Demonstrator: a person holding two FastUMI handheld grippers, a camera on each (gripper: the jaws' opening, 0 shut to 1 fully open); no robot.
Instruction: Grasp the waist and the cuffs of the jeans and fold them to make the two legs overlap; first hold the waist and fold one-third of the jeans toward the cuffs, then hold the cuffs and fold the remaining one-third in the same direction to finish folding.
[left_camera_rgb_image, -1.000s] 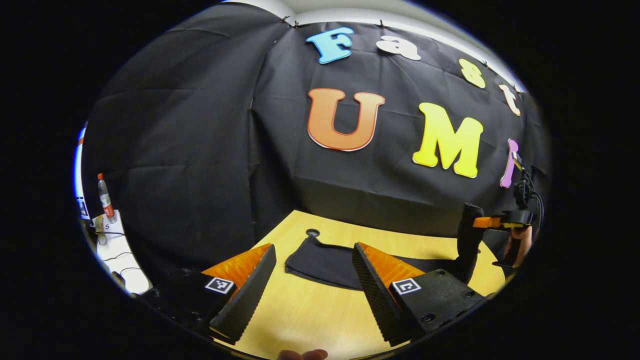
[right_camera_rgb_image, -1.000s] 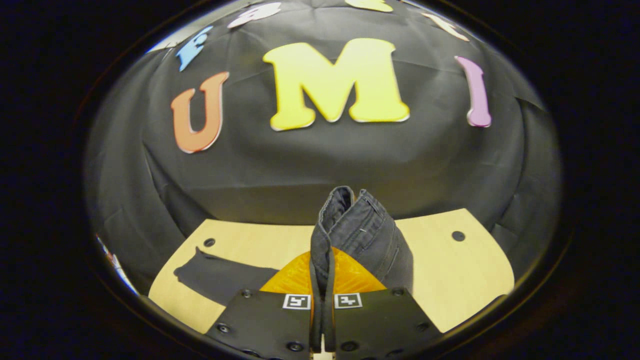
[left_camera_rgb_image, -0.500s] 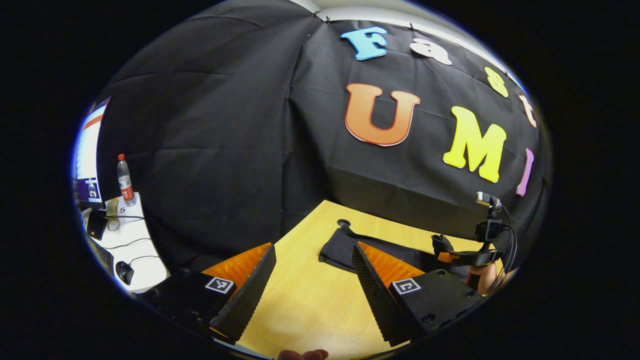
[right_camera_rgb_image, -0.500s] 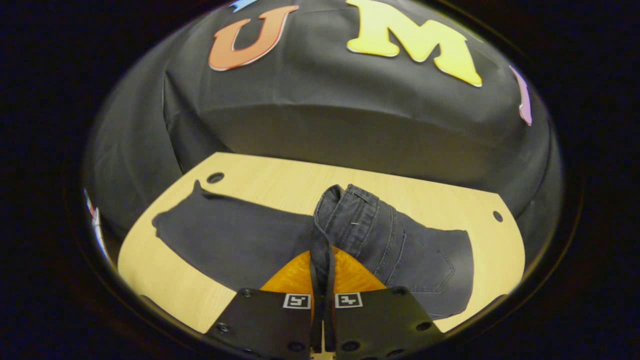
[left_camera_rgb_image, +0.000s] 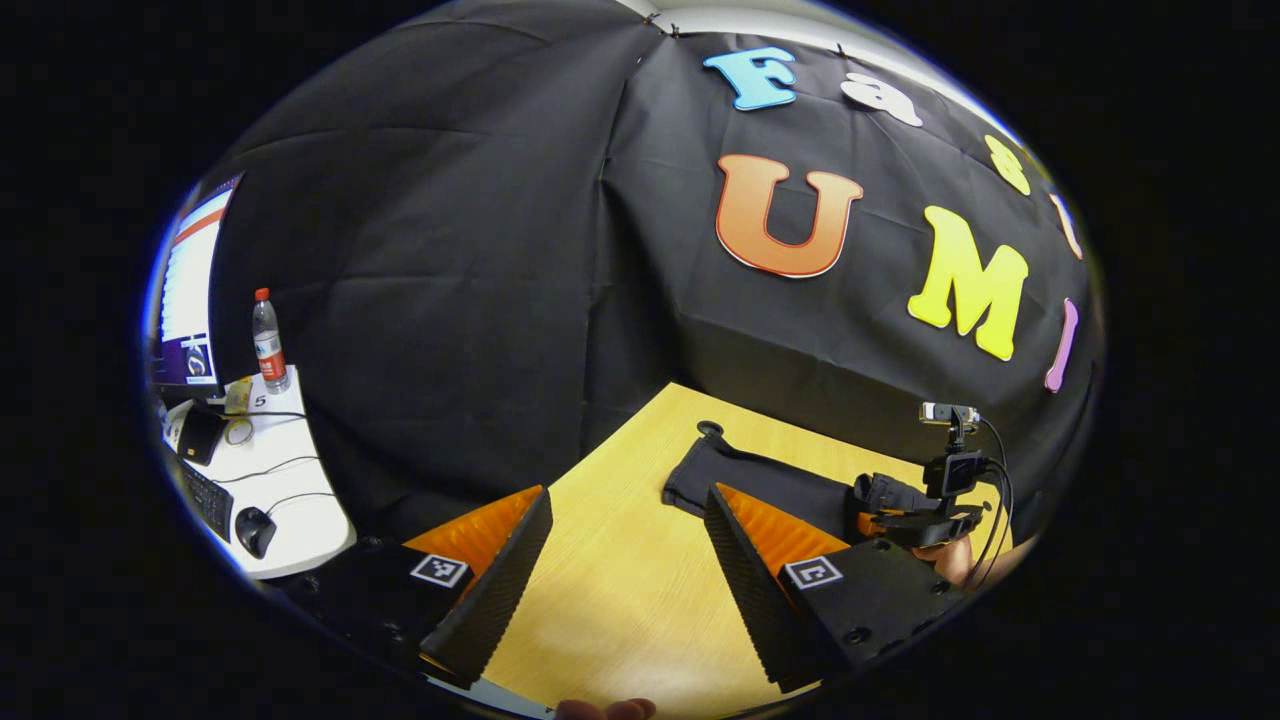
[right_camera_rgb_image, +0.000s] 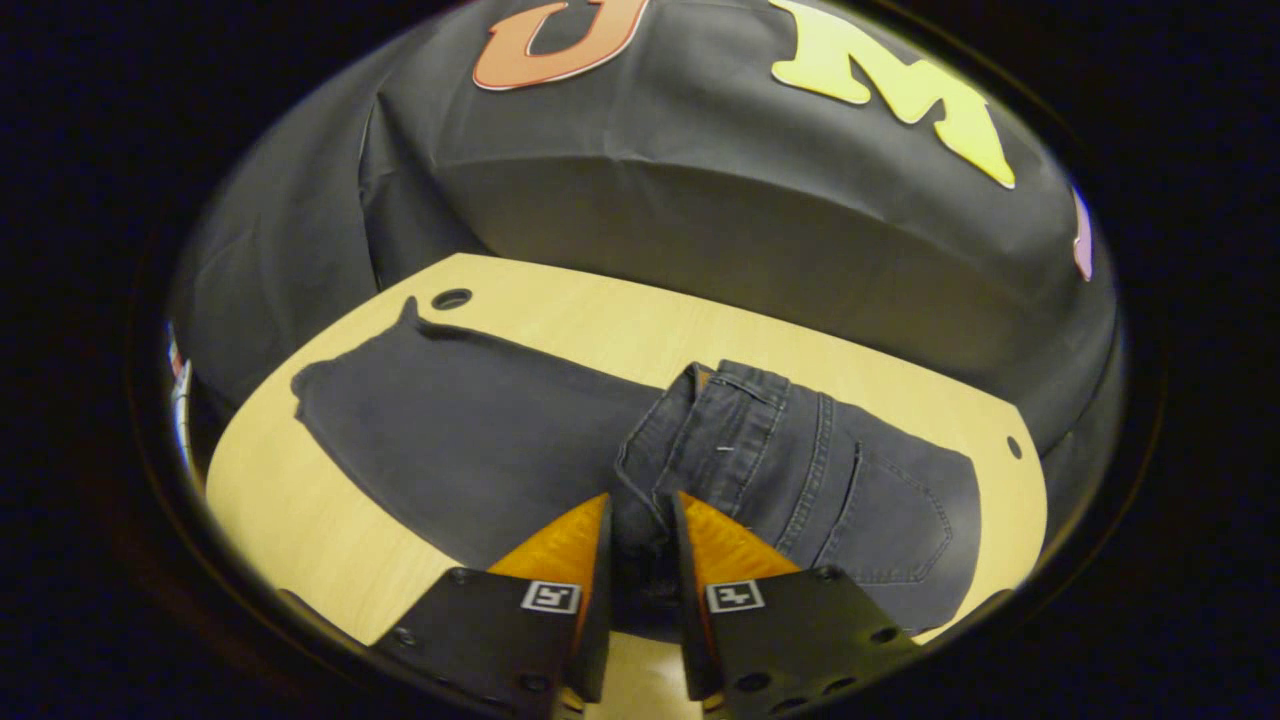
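Left gripper (left_camera_rgb_image: 625, 560) was hanging over bare tabletop (left_camera_rgb_image: 610, 600) with its jaws wide apart, holding nothing. The cuffs (right_camera_rgb_image: 340, 385) sat flat at the left end of the jeans (right_camera_rgb_image: 480, 440), legs already stacked. Over on the right, the waist (right_camera_rgb_image: 740, 440) lay folded onto the legs, so I'd guess the first third was down. Right gripper (right_camera_rgb_image: 640, 560) had its jaws slightly parted around the waistband edge, looked like letting go. Next up: grab the cuffs.

left gripper (left_camera_rgb_image: 620, 560): fingers spread wide, nothing between | right gripper (right_camera_rgb_image: 640, 560): fingers slightly parted, angled downward
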